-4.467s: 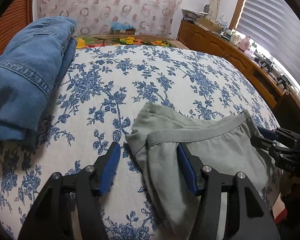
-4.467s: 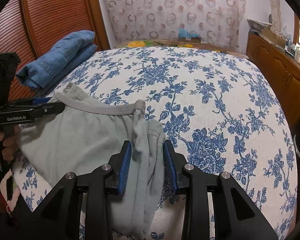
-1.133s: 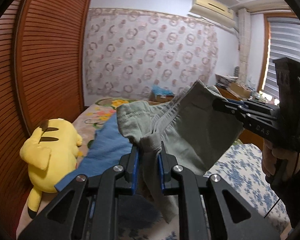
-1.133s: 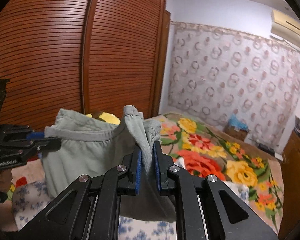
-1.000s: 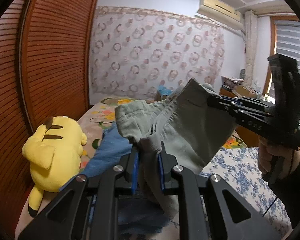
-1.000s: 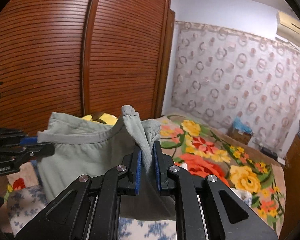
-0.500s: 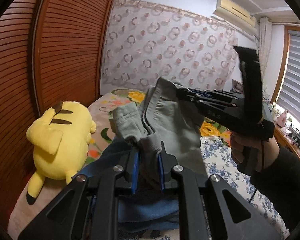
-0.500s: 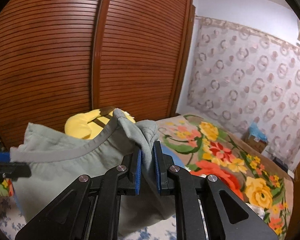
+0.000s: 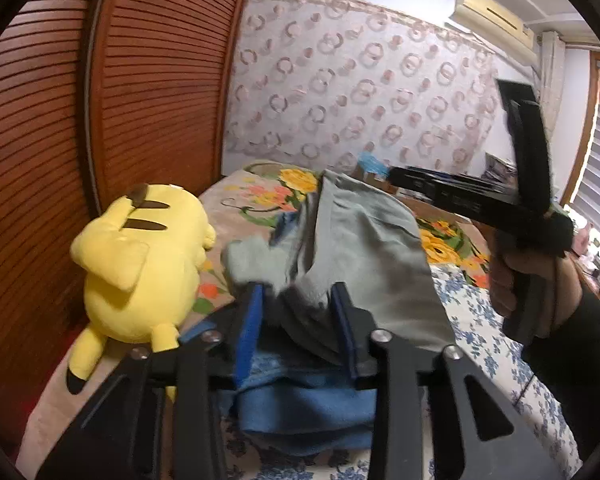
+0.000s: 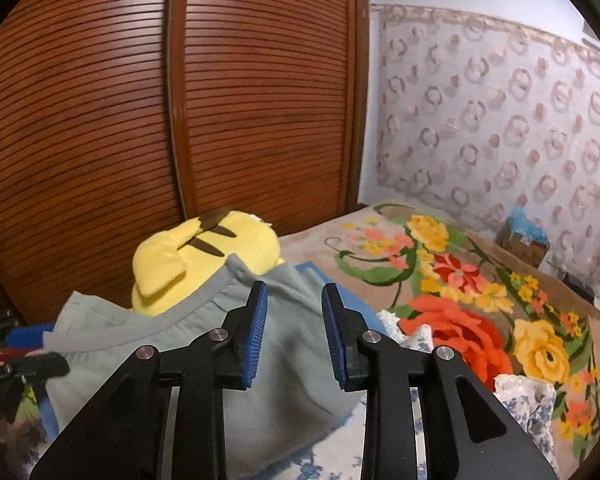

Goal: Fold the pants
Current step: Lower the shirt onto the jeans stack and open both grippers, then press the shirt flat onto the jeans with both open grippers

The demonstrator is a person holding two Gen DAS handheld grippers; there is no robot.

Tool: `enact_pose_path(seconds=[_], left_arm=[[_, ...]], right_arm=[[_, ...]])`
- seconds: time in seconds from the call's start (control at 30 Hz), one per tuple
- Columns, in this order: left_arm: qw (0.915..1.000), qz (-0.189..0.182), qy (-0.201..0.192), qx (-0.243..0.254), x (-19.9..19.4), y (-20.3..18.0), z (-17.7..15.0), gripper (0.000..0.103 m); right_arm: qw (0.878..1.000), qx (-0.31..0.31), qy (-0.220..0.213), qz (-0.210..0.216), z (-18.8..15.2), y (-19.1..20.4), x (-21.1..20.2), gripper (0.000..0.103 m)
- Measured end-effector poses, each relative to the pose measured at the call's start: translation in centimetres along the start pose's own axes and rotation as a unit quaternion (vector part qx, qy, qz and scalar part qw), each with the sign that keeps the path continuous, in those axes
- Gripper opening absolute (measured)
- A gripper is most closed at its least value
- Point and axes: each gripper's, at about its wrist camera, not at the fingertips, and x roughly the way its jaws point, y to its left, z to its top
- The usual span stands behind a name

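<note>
Slatted wooden wardrobe doors (image 10: 240,100) behind bed, grey pants (image 9: 360,264) laid on blue jeans (image 9: 304,404) at frame centre beside yellow plush (image 9: 140,264), left claw (image 9: 296,320) and right claw (image 10: 292,324) opening, cloth between unpressed.

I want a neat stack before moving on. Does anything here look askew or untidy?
Yes. The grey pants sit bunched and lopsided on the blue jeans, one corner flopping toward the yellow plush toy. Both grippers' jaws are opening, cloth loose between them.

Home bedroom, bed (image 10: 440,280), louvred wardrobe (image 10: 220,100), plush toy (image 9: 140,264)
</note>
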Motion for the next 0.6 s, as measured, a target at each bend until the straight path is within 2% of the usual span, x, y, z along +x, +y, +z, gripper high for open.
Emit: enact_pose_path(seconds=[0.13, 0.37, 0.5, 0.6], left_arm=[[1.0, -0.002, -0.005, 0.006, -0.3, -0.1, 0.5, 0.043], [0.9992, -0.017, 0.0, 0.036, 0.1, -1.8, 1.1, 0.047], [0.9984, 0.007, 0.023, 0.051, 1.6, -2.0, 0.2, 0.047], [0.9986, 0.012, 0.031, 0.042, 2.2, -1.5, -0.2, 0.047]], right_arm=[[1.0, 0.012, 0.008, 0.019, -0.8, -1.0, -1.2, 0.028], [0.998, 0.018, 0.037, 0.039, -3.0, -1.2, -1.2, 0.027], [0.998, 0.029, 0.049, 0.038, -3.6, -1.4, -0.4, 0.027], [0.997, 0.037, 0.055, 0.03, -3.7, -1.9, 0.3, 0.027]])
